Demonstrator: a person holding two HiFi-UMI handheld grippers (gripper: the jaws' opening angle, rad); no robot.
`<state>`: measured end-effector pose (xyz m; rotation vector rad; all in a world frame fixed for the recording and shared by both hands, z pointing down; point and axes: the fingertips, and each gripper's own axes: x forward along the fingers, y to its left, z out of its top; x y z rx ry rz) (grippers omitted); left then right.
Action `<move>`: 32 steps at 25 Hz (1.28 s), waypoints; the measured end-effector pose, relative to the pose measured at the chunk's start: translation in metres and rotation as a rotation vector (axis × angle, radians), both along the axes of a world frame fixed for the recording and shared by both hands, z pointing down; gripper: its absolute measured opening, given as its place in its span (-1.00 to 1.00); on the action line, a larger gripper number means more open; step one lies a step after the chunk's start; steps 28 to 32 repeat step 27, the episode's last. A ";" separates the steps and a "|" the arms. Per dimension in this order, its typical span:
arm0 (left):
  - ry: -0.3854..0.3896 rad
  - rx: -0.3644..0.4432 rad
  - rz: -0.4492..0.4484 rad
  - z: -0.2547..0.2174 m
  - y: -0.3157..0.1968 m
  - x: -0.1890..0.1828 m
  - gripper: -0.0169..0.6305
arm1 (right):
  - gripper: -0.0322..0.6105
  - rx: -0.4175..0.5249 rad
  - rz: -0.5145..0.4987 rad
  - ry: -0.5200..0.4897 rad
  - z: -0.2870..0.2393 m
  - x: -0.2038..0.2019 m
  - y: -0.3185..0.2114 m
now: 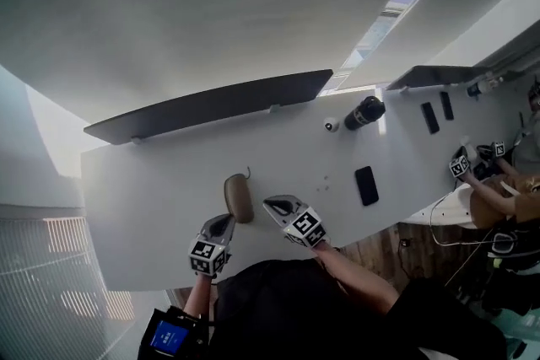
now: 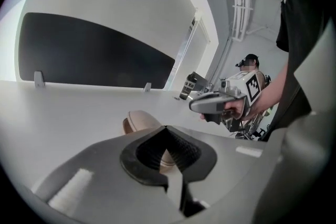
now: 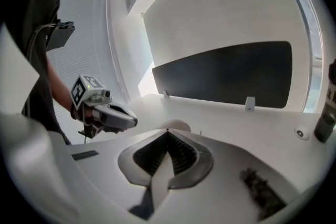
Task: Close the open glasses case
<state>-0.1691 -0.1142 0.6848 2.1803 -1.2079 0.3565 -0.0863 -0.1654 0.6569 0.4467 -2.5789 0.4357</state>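
A tan oval glasses case (image 1: pixel 239 198) lies on the white desk (image 1: pixel 152 190), and its lid looks down. My left gripper (image 1: pixel 228 220) sits just left of the case's near end, jaws shut and empty. My right gripper (image 1: pixel 268 202) is just right of the case, also shut on nothing. In the left gripper view the case (image 2: pixel 140 120) shows right beyond the closed tips of the left gripper (image 2: pixel 166 127), with the right gripper (image 2: pixel 195 106) hovering to the right. In the right gripper view the case (image 3: pixel 177 125) peeks over the right gripper (image 3: pixel 168 132); the left gripper (image 3: pixel 134 121) is at left.
A black phone (image 1: pixel 366 185) lies to the right of the case. A black bottle (image 1: pixel 364 112) and a small round object (image 1: pixel 331 125) sit by the dark partition (image 1: pixel 211 104). Another person with grippers (image 1: pixel 460 164) works at the far right.
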 end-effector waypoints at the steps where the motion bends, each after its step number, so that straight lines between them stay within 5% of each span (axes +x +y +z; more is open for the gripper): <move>1: 0.001 0.016 -0.009 -0.008 0.004 0.000 -0.92 | -0.88 0.015 -0.010 0.015 0.001 0.007 0.006; 17: -0.061 0.042 -0.066 -0.016 0.053 0.066 -0.92 | -0.88 0.133 -0.126 -0.004 0.000 0.062 0.055; 32: -0.068 0.095 -0.026 -0.023 0.082 0.027 -0.92 | -0.88 0.150 -0.029 -0.013 -0.021 0.030 0.071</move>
